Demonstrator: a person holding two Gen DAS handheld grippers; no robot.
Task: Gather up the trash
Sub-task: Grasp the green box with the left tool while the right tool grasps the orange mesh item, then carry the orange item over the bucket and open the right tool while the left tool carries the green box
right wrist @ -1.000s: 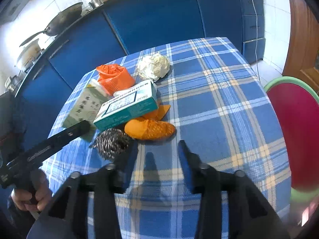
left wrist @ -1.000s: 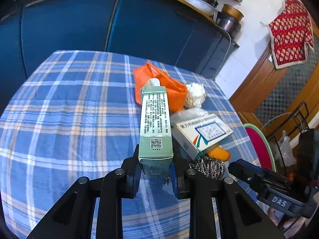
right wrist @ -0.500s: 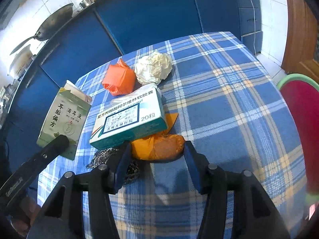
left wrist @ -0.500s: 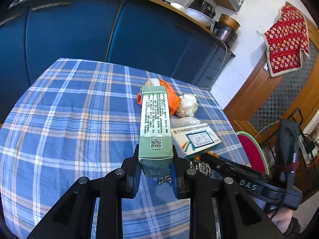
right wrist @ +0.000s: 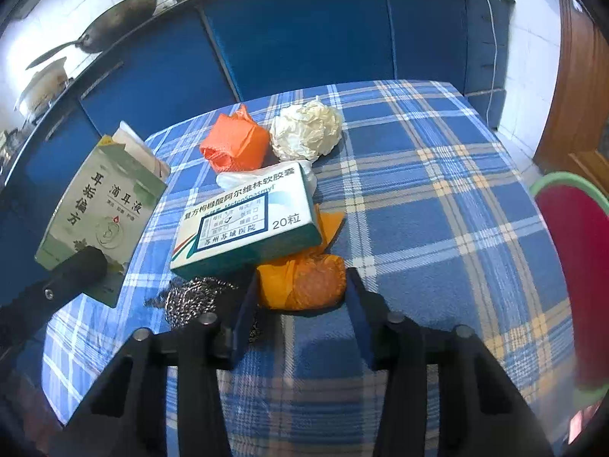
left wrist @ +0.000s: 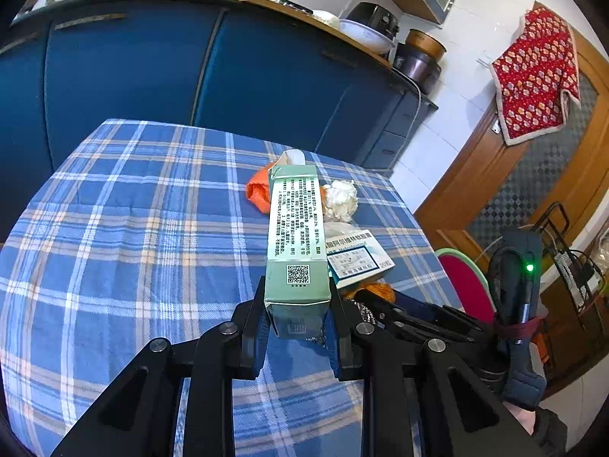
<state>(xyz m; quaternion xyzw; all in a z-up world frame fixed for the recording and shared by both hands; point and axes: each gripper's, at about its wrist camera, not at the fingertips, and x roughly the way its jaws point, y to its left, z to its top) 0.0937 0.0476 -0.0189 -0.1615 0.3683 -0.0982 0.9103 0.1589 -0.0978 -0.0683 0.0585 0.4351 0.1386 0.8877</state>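
On the checked cloth (right wrist: pixel 437 198) most of the trash still lies: orange bag (right wrist: pixel 234 146), paper ball (right wrist: pixel 306 135), white box (right wrist: pixel 247 221), scourer (right wrist: pixel 198 297). Left gripper (left wrist: pixel 297 327) clamps the green carton (left wrist: pixel 297 236), lifted clear. Right gripper (right wrist: pixel 300 297) is closing around the orange wad (right wrist: pixel 304 285), pads not yet pressing. No bin is identifiable.
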